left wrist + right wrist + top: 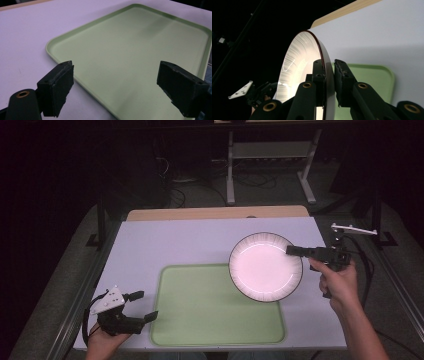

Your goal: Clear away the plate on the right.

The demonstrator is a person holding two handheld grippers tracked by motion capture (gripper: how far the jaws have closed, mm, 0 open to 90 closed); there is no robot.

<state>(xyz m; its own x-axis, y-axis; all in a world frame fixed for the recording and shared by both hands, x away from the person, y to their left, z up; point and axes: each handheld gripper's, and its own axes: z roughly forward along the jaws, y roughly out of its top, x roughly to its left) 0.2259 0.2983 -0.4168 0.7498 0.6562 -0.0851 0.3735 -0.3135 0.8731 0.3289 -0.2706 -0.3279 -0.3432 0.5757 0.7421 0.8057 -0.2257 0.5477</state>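
the right gripper (295, 250) pinches the plate (265, 265) by its right rim, one jaw inside the bowl of it and one on the underside, as the right gripper view makes plain. the plate seems to hang above the table (200, 240), overlapping the far right corner of the green tray (215, 320), and it looks tilted there. my guess is the plate is bound for the tray, which lies down and to the left of it, toward the person. the tray's bare floor gives plenty of room, and its raised lip is the one edge to clear. the left gripper (142, 306) sits near the table's left front corner, just beside the tray's left edge, jaws spread wide with nothing between them, pointing across the tray.
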